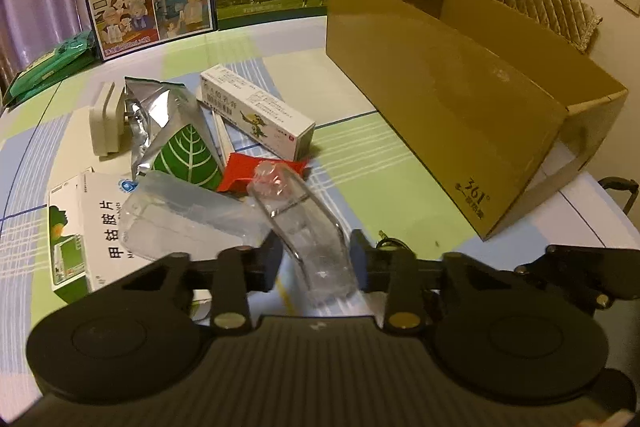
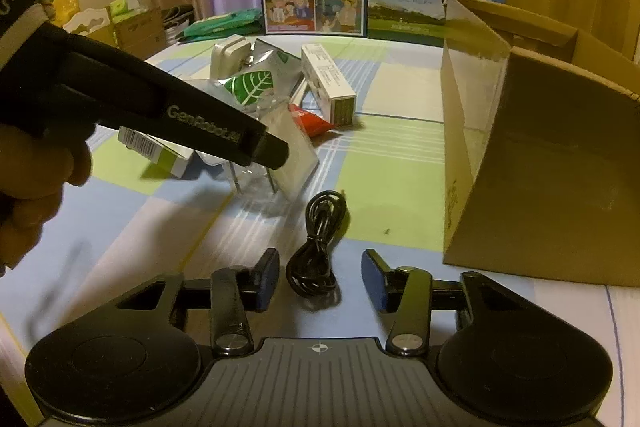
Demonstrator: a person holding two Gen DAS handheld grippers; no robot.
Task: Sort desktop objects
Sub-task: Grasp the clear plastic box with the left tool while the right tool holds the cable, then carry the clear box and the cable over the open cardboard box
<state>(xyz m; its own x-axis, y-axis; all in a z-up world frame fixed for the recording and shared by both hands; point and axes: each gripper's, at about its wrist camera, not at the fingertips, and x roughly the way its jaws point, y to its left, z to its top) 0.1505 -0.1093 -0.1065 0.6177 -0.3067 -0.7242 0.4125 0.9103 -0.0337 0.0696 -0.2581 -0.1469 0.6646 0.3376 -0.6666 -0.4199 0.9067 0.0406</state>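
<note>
Nearest, your right gripper (image 2: 320, 277) stands open astride the coiled black cable (image 2: 318, 247), poised to pinch it; your left gripper (image 1: 316, 261) clamps the clear plastic tray (image 1: 316, 239), lifted for transfer; far right, the cardboard box (image 1: 440, 99) waits open-topped.

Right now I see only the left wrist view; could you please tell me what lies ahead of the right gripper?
Observer: A coiled black cable lies on the tablecloth, between the fingertips of the right gripper.
Operator: Are its jaws open?
Observer: Yes, open and empty; neither finger touches the cable.
Operator: Can you see my left gripper from there?
Observer: Yes, the left gripper reaches in from the left, its tip at the clear plastic wrapper.
</note>
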